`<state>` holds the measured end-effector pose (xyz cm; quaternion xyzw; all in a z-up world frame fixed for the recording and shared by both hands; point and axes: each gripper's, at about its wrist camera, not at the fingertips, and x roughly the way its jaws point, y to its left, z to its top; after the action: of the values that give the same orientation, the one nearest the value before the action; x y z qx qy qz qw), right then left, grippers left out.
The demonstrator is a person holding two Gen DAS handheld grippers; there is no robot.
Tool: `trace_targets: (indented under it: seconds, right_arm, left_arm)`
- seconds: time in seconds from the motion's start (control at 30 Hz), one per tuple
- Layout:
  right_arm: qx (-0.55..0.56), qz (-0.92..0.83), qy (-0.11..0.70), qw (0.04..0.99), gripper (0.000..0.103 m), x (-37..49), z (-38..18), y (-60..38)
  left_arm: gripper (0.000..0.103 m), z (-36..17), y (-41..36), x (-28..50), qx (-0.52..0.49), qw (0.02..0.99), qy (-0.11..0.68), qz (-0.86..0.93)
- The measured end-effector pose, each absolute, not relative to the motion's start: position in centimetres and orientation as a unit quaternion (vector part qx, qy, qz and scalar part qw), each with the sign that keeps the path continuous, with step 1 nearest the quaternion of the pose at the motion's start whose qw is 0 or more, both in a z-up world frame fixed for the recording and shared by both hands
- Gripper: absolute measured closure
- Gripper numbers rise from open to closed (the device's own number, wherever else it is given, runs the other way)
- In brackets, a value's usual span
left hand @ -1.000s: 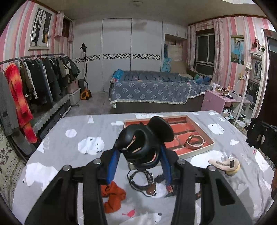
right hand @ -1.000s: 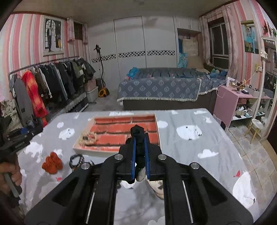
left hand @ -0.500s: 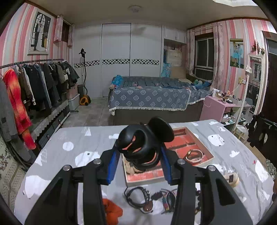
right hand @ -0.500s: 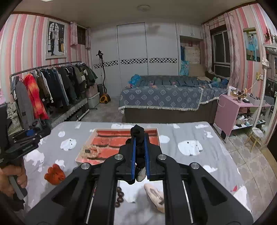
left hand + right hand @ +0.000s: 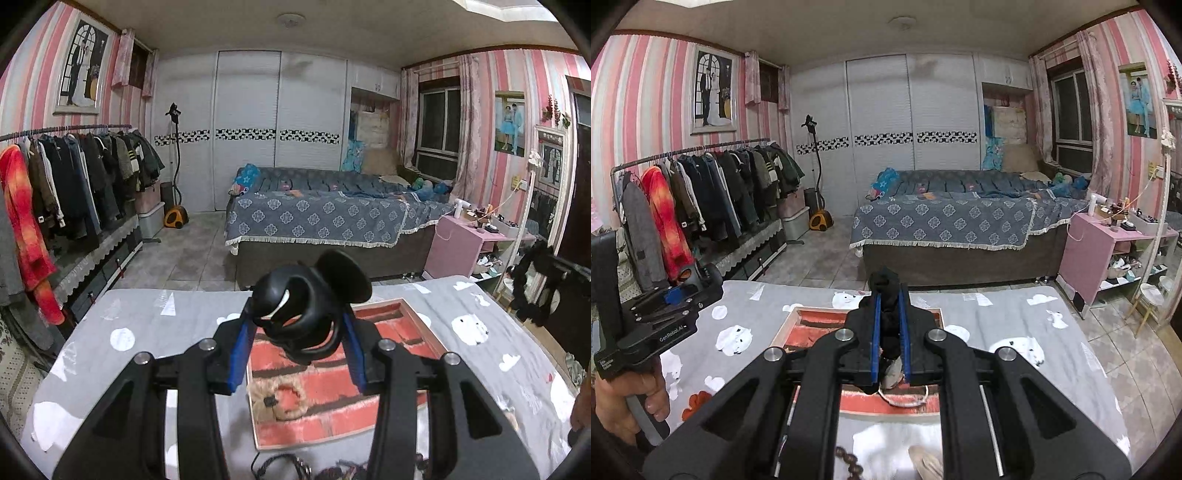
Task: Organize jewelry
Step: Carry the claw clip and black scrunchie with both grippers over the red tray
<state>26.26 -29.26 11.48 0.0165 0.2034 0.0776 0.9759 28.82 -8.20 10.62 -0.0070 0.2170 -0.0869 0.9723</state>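
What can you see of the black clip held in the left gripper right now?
The black clip is a glossy, plastic-looking hair claw with curved, looping arms and a rounded paddle-shaped tab sticking up at its upper right. A pale glint shows through one of its openings. It sits between the blue pads of the left gripper, which press on both its sides, held clear above the red-lined tray on the grey bear-print cloth. Nothing else touches it.
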Motion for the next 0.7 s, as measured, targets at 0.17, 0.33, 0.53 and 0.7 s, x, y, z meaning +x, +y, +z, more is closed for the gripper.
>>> trace_targets:
  seconds: [0.17, 0.33, 0.53, 0.7]
  right_arm:
    - [0.012, 0.087, 0.223, 0.971, 0.093, 31.1, 9.1, -28.0]
    - [0.015, 0.093, 0.258, 0.962, 0.093, 36.1, 4.9, -26.9]
    - [0.027, 0.085, 0.299, 0.950, 0.093, 40.5, -0.6, -27.6]
    - [0.033, 0.068, 0.342, 0.937, 0.093, 42.5, -3.8, -28.5]
  left_arm:
    - [0.060, 9.1, -8.6, 32.5, -0.015, 0.969, 0.230, -0.087]
    - [0.060, 5.4, -9.7, 36.2, -0.019, 0.961, 0.260, -0.090]
    - [0.060, 0.3, -11.0, 39.5, 0.000, 0.947, 0.310, -0.085]
    - [0.059, -3.2, -11.9, 41.4, 0.008, 0.932, 0.353, -0.078]
